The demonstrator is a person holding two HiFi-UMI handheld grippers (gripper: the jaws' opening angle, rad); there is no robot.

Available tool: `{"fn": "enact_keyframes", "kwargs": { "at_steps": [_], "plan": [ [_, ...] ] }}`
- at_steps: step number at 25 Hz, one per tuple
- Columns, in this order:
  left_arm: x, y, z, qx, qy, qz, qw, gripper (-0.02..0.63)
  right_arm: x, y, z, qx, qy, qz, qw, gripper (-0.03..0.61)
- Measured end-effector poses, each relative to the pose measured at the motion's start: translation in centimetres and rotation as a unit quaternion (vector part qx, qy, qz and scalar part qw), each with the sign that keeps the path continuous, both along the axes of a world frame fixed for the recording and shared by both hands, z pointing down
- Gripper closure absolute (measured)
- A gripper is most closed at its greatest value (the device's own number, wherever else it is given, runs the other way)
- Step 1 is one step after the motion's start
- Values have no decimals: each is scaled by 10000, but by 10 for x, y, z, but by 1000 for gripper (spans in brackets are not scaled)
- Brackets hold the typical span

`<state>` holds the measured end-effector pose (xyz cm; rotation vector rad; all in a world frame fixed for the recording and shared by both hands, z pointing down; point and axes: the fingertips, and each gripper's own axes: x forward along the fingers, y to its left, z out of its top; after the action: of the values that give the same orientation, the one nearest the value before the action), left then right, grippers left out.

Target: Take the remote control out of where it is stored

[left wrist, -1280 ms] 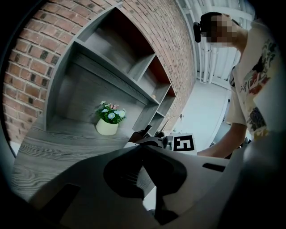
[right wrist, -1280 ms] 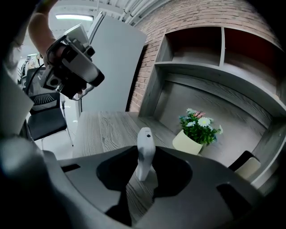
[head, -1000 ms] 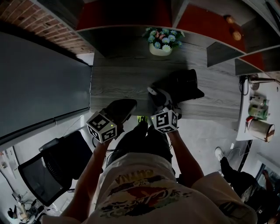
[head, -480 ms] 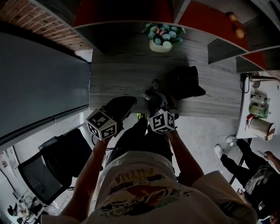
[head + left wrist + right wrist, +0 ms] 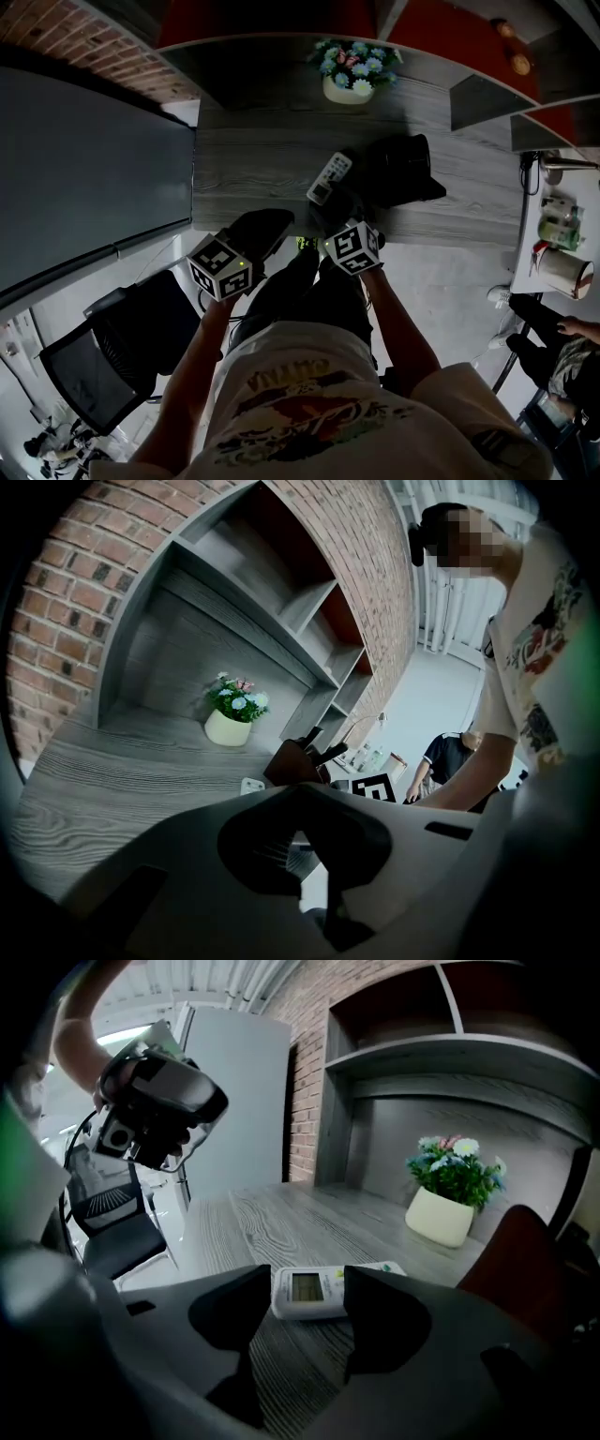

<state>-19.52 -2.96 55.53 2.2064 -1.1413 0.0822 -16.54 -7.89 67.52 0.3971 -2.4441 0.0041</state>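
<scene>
1. The right gripper (image 5: 309,1279) has its jaws spread wide. They have just been opening, and they grip nothing.
2. Just beyond its tips, the flat white rectangular remote control (image 5: 330,177) lies free, display up, on the grey wood-grain desk top (image 5: 244,159).
3. A dark box-shaped holder (image 5: 403,169) stands just beside the remote. A white pot of blue and pink flowers (image 5: 349,84) sits further back.
4. The left gripper (image 5: 298,836), at the desk's near edge, has its jaws together and is empty.
</scene>
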Motion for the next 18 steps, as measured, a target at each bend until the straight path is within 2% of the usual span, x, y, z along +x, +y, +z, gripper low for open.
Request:
{"fn": "enact_keyframes", "kwargs": {
  "at_steps": [7, 13, 14, 18],
  "plan": [
    [-1, 0, -3, 67, 3, -24, 10000, 614, 5, -4, 1, -472, -148, 221, 9985, 351],
    [5, -1, -13, 218, -21, 83, 9997, 614, 1, 6, -9, -856, -287, 118, 9958, 356],
    [6, -1, -15, 250, -28, 104, 9996, 614, 1, 7, -13, -904, -317, 86, 9954, 370],
    [9, 0, -21, 322, -46, 177, 9993, 614, 1, 16, -30, -976, -388, -83, 9944, 505]
  ]
}}
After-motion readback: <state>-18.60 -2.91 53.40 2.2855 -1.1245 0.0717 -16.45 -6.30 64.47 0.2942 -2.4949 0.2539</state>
